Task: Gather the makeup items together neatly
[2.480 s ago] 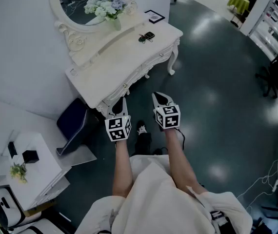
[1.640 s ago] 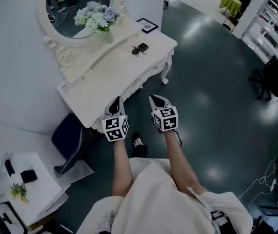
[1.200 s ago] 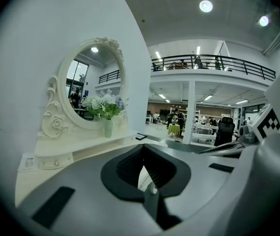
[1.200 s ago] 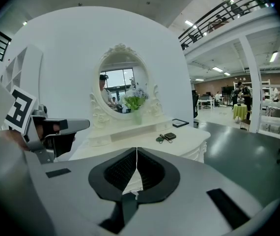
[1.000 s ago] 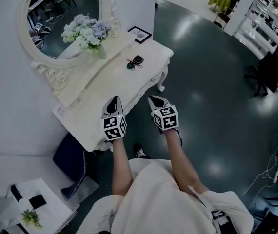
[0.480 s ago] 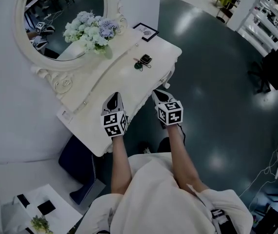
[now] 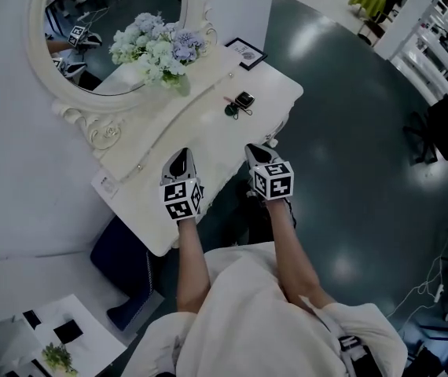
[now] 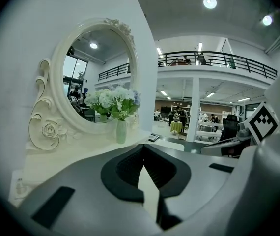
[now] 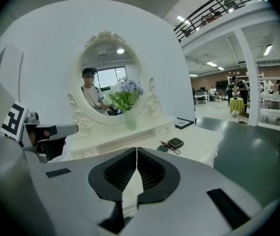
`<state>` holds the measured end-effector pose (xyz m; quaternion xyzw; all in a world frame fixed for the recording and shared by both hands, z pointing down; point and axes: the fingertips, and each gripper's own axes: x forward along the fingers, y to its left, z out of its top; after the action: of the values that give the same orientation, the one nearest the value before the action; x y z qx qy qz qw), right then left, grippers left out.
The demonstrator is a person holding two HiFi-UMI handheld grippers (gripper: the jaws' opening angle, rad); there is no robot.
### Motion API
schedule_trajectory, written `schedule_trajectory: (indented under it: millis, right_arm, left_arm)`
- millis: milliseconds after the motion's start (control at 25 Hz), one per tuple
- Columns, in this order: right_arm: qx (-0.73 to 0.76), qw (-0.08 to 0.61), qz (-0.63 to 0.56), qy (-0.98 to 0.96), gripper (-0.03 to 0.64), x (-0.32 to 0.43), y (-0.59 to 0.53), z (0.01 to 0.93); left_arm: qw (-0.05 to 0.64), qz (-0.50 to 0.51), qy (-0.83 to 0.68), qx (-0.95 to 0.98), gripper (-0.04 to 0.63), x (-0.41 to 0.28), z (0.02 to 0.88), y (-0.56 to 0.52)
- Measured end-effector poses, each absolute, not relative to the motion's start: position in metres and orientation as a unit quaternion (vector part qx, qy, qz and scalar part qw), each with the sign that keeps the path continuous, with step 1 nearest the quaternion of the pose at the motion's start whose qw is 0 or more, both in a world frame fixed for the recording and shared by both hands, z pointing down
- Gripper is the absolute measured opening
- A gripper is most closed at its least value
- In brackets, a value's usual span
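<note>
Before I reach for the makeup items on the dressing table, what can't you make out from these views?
- Head view: the dark square case and the green piece beside it are too small to identify; how many items lie there is unclear.
- Left gripper view: both are hidden behind the left gripper itself.
- Framed picture: its content is too small in every view.
- Mirror: its top is cut off by the head view's upper edge.

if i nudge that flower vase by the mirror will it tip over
Likely tippy: the vase is slim while the flowers spread far wider above it, so it looks top-heavy. Its pale surface looks smooth, perhaps glass or glazed, so it is probably slippery in the jaws and breakable if it falls.
</note>
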<state>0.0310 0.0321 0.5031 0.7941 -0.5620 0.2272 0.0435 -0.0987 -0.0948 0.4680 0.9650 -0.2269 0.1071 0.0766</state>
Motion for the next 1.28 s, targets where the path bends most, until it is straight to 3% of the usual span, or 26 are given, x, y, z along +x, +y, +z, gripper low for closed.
schedule_trajectory:
  millis: [840, 1280]
  right_arm:
    - [0.772, 0.062, 0.247, -0.583, 0.041, 0.131, -0.084, 0.531]
    - [0.75, 0.135, 0.28, -0.584, 0.043, 0.176, -0.12, 0.592]
  left_arm:
    - [0.082, 0.151, -0.261, 0.95, 0.015, -0.022, 0.499, -0.181]
    - [0.118, 0.187, -0.282, 0.934, 0.014, 0.02, 0.549, -0.208]
